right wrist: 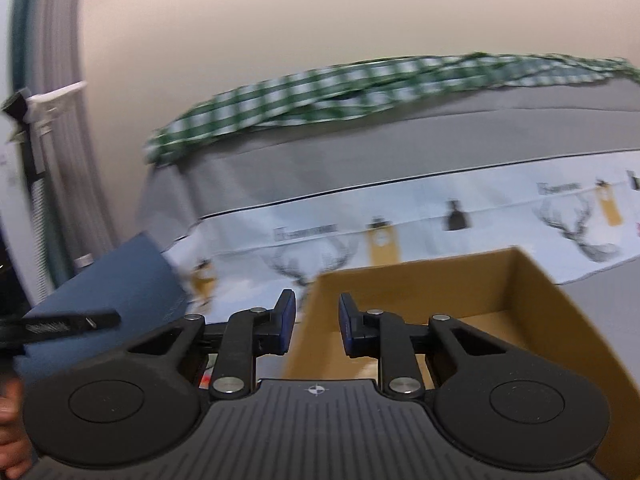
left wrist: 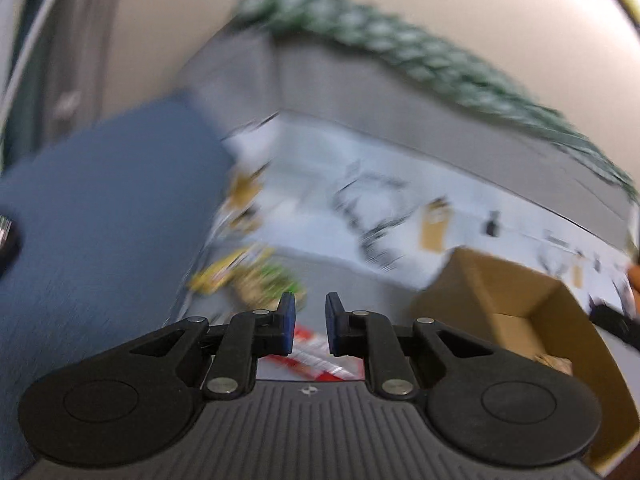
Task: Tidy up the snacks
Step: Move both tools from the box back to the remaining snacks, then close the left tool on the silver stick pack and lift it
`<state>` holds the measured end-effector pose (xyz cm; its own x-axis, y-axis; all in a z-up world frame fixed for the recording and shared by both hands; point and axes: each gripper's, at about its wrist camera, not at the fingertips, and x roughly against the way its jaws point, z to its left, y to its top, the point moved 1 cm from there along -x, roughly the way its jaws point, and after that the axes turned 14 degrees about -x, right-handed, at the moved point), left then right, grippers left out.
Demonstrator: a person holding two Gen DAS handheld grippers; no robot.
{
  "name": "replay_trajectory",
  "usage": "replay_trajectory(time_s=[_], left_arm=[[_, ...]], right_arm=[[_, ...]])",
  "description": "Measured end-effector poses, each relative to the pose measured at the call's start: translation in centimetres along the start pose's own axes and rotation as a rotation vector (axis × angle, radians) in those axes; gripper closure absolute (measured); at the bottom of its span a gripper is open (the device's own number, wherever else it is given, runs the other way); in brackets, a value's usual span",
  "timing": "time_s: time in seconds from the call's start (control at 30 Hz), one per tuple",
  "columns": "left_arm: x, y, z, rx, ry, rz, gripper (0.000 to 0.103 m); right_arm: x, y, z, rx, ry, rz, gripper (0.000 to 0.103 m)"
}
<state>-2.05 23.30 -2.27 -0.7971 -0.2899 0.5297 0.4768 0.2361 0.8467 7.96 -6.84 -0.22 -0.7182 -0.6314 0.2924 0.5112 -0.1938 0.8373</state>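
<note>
Left view heavily motion-blurred; fine detail unreliable.

Risks, as I judge them:
- Left tool (left wrist: 310, 322): jaws slightly parted, nothing between them. It hangs over a red-and-white snack packet (left wrist: 316, 356), half hidden behind the tool body. A blind close at this speed could miss or crush it.
- Yellow-green snack bags (left wrist: 248, 276), smeared, lie just beside the blue box (left wrist: 104, 216); a swing could knock them off the patterned cloth (left wrist: 320, 200).
- Right tool (right wrist: 317, 320): jaws parted, empty, hovering at the near rim of the cardboard box (right wrist: 520, 292). It could catch the wall and shove the box.

Containers:
- Blue box: contents not visible.
- Cardboard box: open-topped; something pale sits on its floor in the left view, otherwise bare where seen.
</note>
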Motion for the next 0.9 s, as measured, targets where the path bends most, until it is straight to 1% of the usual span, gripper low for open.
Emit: replay_trajectory(time_s=[0.1,0.17,0.2,0.3,0.33,0.37,0.4,0.43,0.47,0.5,0.53,0.6,0.63,0.67,0.83,0.87,0.9], left_arm=[[-0.9,-0.1,1.9,0.07,0.008,0.031,0.086],[-1.9,-0.3,2.5,0.112,-0.006,0.073,0.086],[-2.4,-0.4,2.5,0.128,-0.014,0.092,0.086],[-4.7,-0.7,2.1,0.174,-0.043,0.154,0.081],[-5.7,-1.1,1.9,0.189,-0.051,0.185,0.072],[-6.6,-1.3,1.5,0.198,-0.049,0.211,0.059],[-7.5,-1.4,1.3,0.205,-0.043,0.235,0.053],[-8.2,-1.6,1.0,0.21,-0.037,0.258,0.043],[-9.0,-1.7,0.7,0.213,-0.029,0.275,0.035],[-9.7,-1.7,0.3,0.215,-0.016,0.288,0.032],[-10.5,-1.6,-0.1,0.217,-0.002,0.299,0.026],[-12.1,-1.3,-0.8,0.214,0.032,0.306,0.022],[-12.9,-1.2,-1.2,0.212,0.06,0.311,0.017],[-13.7,-1.1,-1.5,0.213,0.091,0.324,0.016],[-16.9,-1.5,-2.3,0.261,0.235,0.397,0.014],[-17.4,-1.6,-2.6,0.259,0.258,0.408,0.013],[-17.8,-1.5,-3.1,0.236,0.281,0.41,0.01]], right_arm=[[-1.2,-1.0,1.3,0.013,0.049,0.091,0.078],[-1.9,-1.7,2.1,0.026,0.068,0.143,0.078],[-2.3,-2.1,2.6,0.035,0.08,0.169,0.078],[-3.1,-3.0,4.2,0.064,0.105,0.223,0.078],[-3.2,-3.2,4.6,0.074,0.108,0.231,0.078],[-3.3,-3.3,4.9,0.082,0.11,0.238,0.078],[-3.4,-3.4,5.2,0.092,0.108,0.245,0.077],[-3.6,-3.5,5.4,0.097,0.106,0.248,0.077],[-3.8,-3.5,5.5,0.1,0.102,0.25,0.077],[-4.0,-3.4,5.5,0.108,0.093,0.25,0.077],[-4.1,-3.4,5.6,0.124,0.076,0.246,0.076],[-4.3,-3.2,5.3,0.156,0.033,0.23,0.076],[-4.4,-3.1,5.1,0.158,0.02,0.224,0.076],[-4.5,-2.9,4.8,0.153,0.008,0.217,0.076],[-4.7,-1.9,3.2,0.13,-0.036,0.176,0.076],[-4.7,-1.7,3.0,0.13,-0.039,0.171,0.076],[-4.7,-1.6,2.8,0.129,-0.041,0.166,0.076]])
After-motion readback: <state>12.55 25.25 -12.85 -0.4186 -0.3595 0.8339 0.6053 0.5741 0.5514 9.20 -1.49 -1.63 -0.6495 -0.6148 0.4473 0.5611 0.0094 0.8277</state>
